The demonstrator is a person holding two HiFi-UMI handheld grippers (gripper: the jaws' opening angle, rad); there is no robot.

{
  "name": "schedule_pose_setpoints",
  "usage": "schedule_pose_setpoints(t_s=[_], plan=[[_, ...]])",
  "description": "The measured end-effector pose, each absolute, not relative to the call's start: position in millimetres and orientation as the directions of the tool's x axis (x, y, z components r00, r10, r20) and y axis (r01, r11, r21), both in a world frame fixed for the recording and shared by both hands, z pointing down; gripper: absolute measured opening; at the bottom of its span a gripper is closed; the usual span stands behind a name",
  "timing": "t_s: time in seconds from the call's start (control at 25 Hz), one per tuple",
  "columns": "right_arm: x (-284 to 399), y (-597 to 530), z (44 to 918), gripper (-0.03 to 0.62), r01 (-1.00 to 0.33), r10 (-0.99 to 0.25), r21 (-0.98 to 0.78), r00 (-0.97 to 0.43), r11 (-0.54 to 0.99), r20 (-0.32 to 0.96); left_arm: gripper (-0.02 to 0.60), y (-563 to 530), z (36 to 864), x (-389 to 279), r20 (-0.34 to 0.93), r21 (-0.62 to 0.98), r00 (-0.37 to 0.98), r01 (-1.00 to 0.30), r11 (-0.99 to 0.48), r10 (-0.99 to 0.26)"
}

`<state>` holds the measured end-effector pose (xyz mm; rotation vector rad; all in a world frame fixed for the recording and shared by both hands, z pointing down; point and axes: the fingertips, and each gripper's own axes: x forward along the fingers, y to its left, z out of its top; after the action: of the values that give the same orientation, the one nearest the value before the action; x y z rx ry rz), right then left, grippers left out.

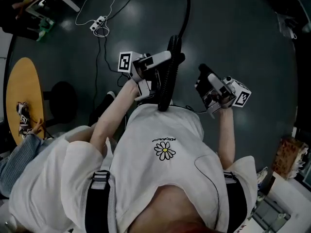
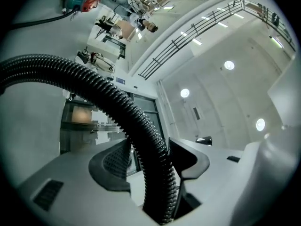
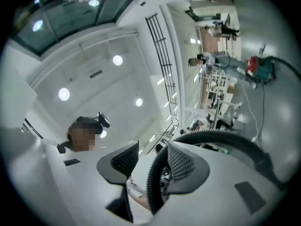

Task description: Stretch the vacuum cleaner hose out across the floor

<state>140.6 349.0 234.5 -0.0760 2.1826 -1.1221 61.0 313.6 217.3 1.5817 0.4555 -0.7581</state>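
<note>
The hose [image 1: 168, 72] is seen to run from the vacuum cleaner body [image 2: 80, 1] over the floor [image 1: 233, 28]. Its ribbed end is lifted at the point farthest from that body and rests against a person's white shirt [image 1: 165, 130]. The left tool [image 2: 148, 145] is set about this ribbed stretch with its jaws spread and the hose between them. A thin gap is made out at one pad, so the hose appears not to be pinched. The right tool [image 3: 153, 147] is held spread and empty beside the hose, about as far from the cleaner body as the left.

If the hose is drawn away from the cleaner body with the pads this loose, it could slide through the jaws and drop. If it is gripped and pulled hard, the cleaner body might be dragged along instead of the hose being stretched. The white cable [image 1: 97, 13], lying on the floor nearer the cleaner body, could be caught.

Only in the head view are both tools and the raised end shown together. The gap at the left pads is given by the left gripper view alone. From the right gripper view it is learned that the hose merely loops beyond one jaw.
</note>
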Motion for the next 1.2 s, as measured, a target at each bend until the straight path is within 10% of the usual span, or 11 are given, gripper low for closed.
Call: schedule_pose_setpoints(t_s=[0.24, 0.4, 0.96, 1.2], plan=[[144, 296, 321, 0.193, -0.368, -0.457, -0.631, -0.889, 0.683, 0.024, 0.238, 318, 191, 74, -0.715, 0.699, 0.694, 0.706, -0.115, -0.087], [104, 284, 397, 0.194, -0.48, -0.413, -0.543, -0.875, 0.689, 0.25, 0.235, 363, 175, 60, -0.701, 0.693, 0.712, 0.693, -0.199, 0.034], [20, 362, 448, 0.239, -0.136, 0.078, -0.512, -0.924, 0.848, 0.374, 0.235, 404, 167, 33, -0.651, 0.7, 0.749, 0.655, -0.285, 0.122], [-29, 344, 433, 0.233, 0.099, 0.231, -0.476, -0.946, 0.874, 0.227, 0.226, 416, 165, 54, -0.594, 0.71, 0.775, 0.631, -0.312, 0.215]])
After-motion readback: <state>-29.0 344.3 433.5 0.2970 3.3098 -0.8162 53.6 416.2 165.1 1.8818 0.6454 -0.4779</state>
